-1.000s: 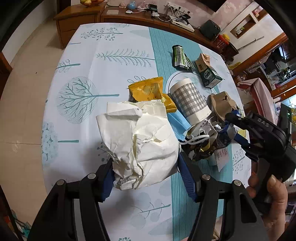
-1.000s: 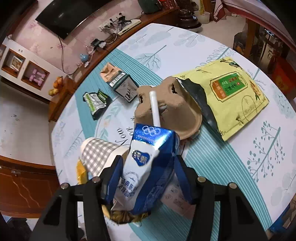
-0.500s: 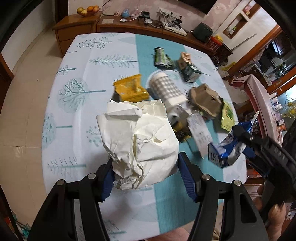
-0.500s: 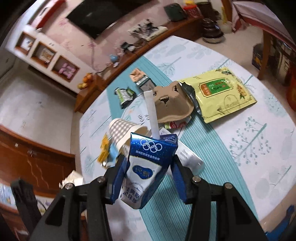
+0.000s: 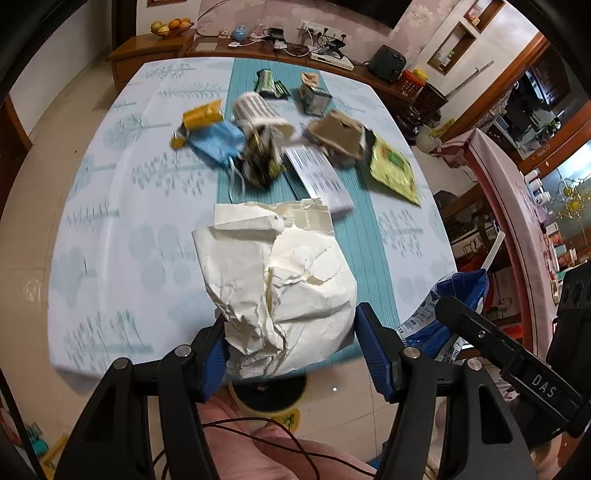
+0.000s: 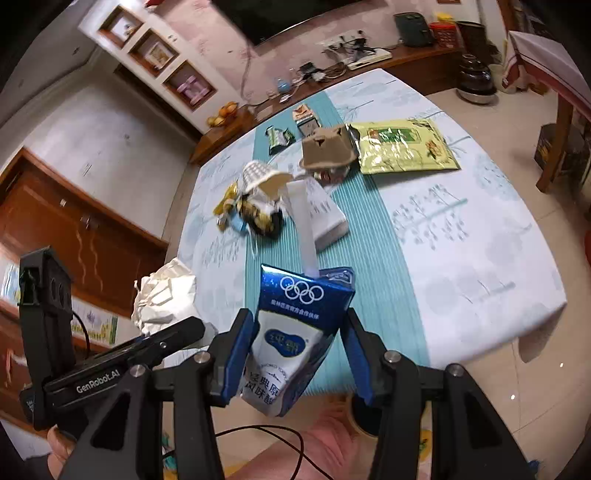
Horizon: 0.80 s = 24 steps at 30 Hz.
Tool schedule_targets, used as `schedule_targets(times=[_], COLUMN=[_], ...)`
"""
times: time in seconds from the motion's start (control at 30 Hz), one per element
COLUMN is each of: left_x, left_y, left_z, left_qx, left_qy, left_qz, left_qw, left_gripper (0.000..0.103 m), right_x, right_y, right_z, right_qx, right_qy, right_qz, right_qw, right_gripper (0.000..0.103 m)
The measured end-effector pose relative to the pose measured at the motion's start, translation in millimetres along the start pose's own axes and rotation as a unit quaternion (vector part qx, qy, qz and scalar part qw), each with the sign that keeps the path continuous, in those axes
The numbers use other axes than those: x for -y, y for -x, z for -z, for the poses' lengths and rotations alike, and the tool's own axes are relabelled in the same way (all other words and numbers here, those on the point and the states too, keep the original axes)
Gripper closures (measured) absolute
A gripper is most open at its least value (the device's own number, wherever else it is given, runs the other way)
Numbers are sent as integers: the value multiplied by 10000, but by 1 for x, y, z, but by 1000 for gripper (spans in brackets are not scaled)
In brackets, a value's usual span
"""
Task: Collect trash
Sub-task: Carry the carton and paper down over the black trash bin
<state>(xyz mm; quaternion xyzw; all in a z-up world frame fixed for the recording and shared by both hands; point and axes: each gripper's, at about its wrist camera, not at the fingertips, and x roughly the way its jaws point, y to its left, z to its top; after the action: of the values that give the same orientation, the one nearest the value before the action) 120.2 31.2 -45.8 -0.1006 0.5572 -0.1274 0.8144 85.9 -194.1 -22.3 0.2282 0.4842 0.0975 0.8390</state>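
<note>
My left gripper [image 5: 290, 345] clamps one crumpled white paper wad [image 5: 275, 273]; my right gripper [image 6: 297, 354] pinches one blue-and-white milk carton [image 6: 295, 328], white straw [image 6: 304, 229] up. Both hang past the table edge [image 5: 85, 363]. Carry step, I judge; next needs a bin, unseen. On the cloth: one checked paper cup [image 5: 253, 109], one yellow-green pouch [image 5: 393, 166].

At the top of my left view a wooden sideboard [image 5: 155, 48] runs along the wall, with a fruit bowl [image 5: 168, 27] at its upper left end and a tangle of chargers and cables [image 5: 295, 37] toward the centre. A tablecloth [image 5: 110, 236] printed with trees fills the middle. In my right view, recessed wall shelves [image 6: 155, 51] sit upper left, a dark pot [image 6: 476, 83] upper right.
</note>
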Motion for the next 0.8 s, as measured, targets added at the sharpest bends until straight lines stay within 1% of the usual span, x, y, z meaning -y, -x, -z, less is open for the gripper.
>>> schedule_targets(times=[0.07, 0.17, 0.3, 0.4, 0.6, 0.7, 0.8], left_x=[8, 17, 21, 22, 19, 19, 16], left_y=[0, -4, -10, -9, -16, -26, -42], left_z=[20, 47, 76, 91, 112, 124, 140], left_qx=[-31, -148, -366, -418, -579, -677, -790], left_qy=[72, 129, 190, 152, -65, -230, -366], left_qz=[-23, -151, -241, -343, -531, -621, -609], left_qw=[10000, 9997, 9989, 9984, 9969, 9955, 9943], left_gripper=[41, 41, 41, 41, 41, 41, 41], right_x=[7, 15, 25, 30, 38, 42, 47], right_y=[10, 22, 27, 27, 23, 14, 1], right_z=[12, 33, 63, 85, 112, 126, 141], right_qx=[-49, -135, -325, -442, -517, -585, -628], right_qy=[123, 358, 585, 665, 571, 479, 392], right_qz=[-54, -81, -33, 28, 63, 105, 203], right_qw=[9999, 9992, 9978, 9968, 9970, 9971, 9971], right_gripper=[54, 54, 54, 54, 54, 54, 54])
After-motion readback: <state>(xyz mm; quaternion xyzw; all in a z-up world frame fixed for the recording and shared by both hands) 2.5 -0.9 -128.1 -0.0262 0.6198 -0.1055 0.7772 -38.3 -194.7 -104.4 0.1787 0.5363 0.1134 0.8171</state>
